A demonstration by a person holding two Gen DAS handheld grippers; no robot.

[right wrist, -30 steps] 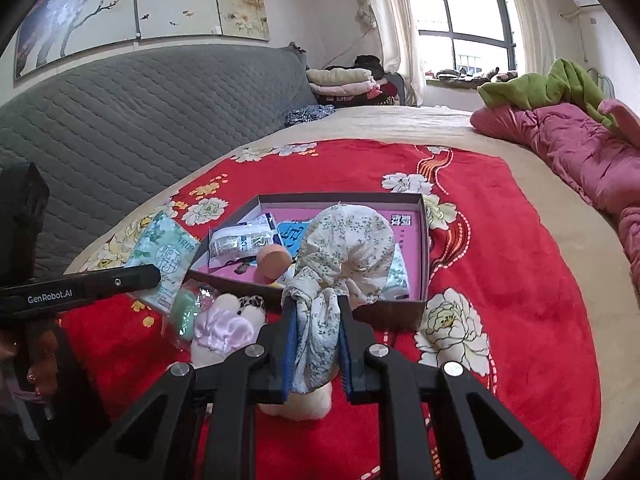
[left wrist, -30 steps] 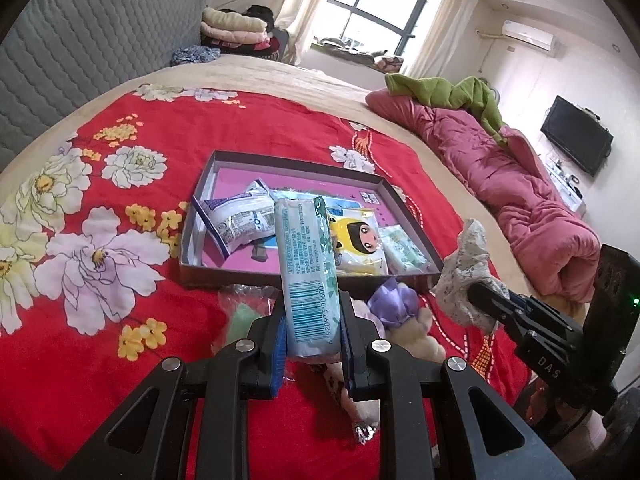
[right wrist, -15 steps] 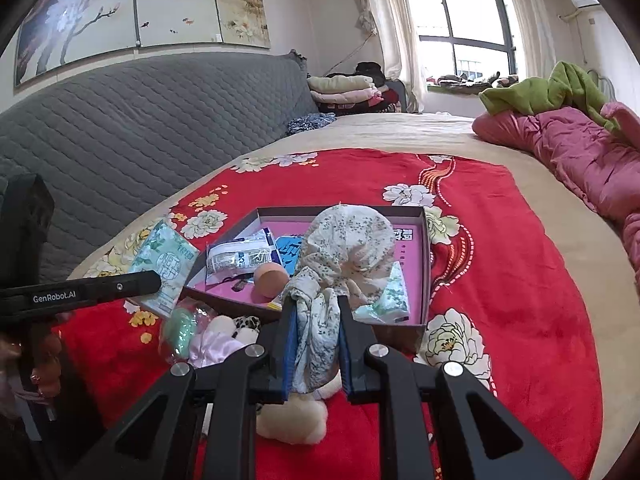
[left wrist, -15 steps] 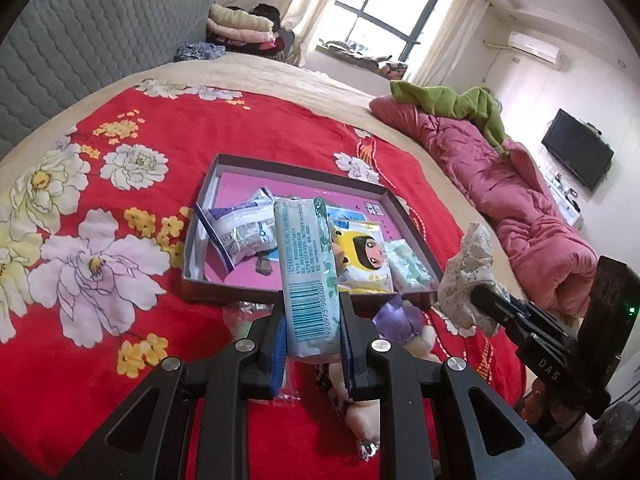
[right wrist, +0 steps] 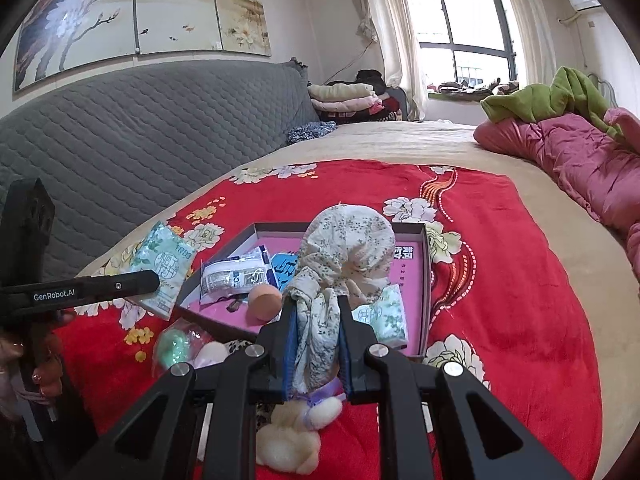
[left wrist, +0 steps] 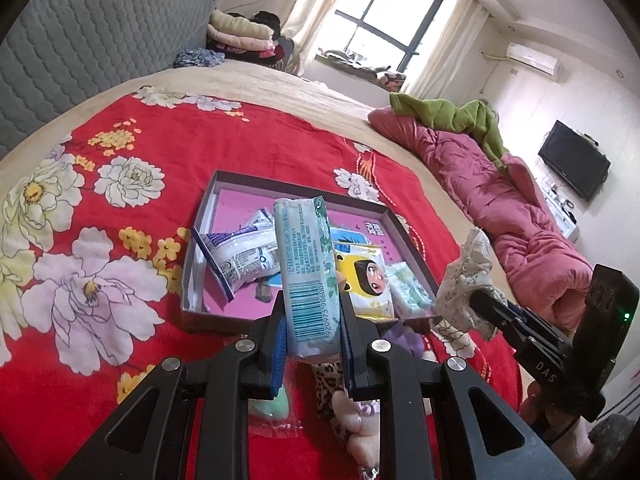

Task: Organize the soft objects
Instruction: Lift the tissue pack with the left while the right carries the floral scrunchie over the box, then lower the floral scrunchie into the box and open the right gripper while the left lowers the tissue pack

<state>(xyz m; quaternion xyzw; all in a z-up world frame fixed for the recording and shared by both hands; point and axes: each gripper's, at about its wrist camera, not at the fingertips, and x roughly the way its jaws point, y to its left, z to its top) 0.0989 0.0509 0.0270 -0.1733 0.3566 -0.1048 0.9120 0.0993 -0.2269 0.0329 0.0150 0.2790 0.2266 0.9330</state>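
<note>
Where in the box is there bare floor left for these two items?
Bare pink floor lies along the box's far wall, beside the printed label. The near half is crowded: white pouch, cartoon packet, tissue pack, orange ball.

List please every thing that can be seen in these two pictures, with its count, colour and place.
shallow cardboard box: 1, dark rim, pink floor, on the red flowered bedspread
packets in the box: several, white-blue, yellow cartoon, pale green
round sponge: 1, peach, in the box
green sponge in clear bag: 1, before the box
cream plush toy: 1, below the right tool
pink quilt: 1, bed's far side
long tissue packet: 1, pale green-white, in the left tool
floral cloth: 1, cream, in the right tool
</note>
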